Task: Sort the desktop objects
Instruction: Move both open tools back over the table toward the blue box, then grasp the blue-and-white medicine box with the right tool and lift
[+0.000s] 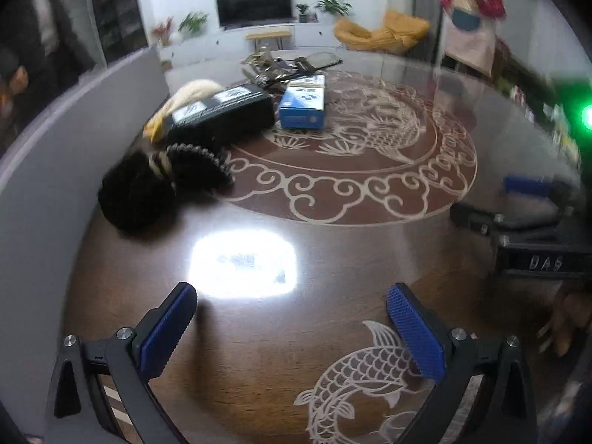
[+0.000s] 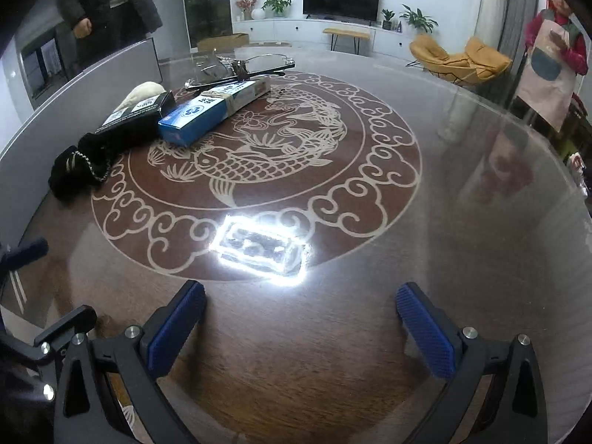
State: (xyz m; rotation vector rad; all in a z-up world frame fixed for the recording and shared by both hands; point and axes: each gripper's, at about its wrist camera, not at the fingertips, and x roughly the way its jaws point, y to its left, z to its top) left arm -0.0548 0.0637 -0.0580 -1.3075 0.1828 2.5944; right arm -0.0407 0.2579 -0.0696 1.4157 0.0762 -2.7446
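Blue box (image 2: 211, 111): print unreadable; "DAS" on right claw (image 1: 544, 262); both claws spread, empty.

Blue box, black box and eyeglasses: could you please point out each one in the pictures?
blue box (image 2: 207, 114), right wrist view, on its top face.
black box (image 1: 222, 114), left wrist view, on its top face near the labels.
eyeglasses (image 2: 255, 68), right wrist view, on the frame near the bridge.

The table (image 2: 425, 259) shows dark wood grain under a glossy, mirror-like top; the blue box (image 2: 207, 113) looks like smooth printed card, the black pouch (image 2: 79, 170) matt cloth (metal chain attached)
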